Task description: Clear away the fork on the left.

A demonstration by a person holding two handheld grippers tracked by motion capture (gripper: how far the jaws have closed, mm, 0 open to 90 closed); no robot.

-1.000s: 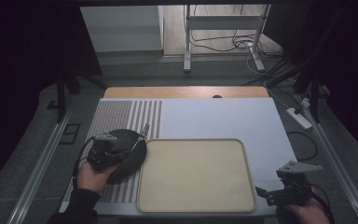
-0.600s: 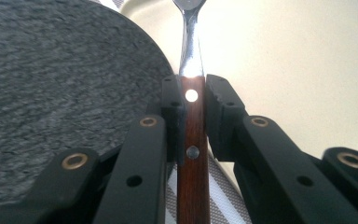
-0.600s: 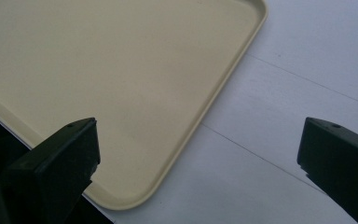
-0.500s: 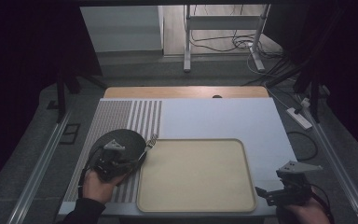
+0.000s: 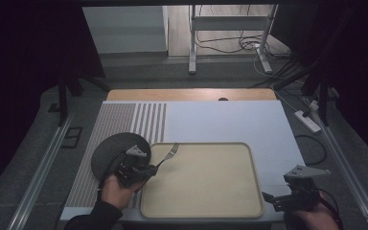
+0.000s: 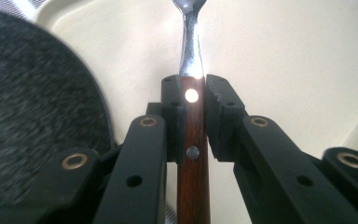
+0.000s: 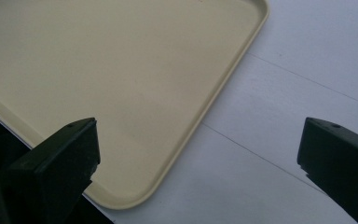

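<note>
White table carries a beige rimmed tray, its centre bare; left gripper pinches a wooden-handled fork, right gripper spread wide.

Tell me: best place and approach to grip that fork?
By the wooden handle, from its rear end, jaws across the flat sides. That is how the left gripper holds the fork now: pads clamp the straight, parallel-sided handle near the metal neck, leaving the prongs free over the tray, beside the dark plate.
</note>
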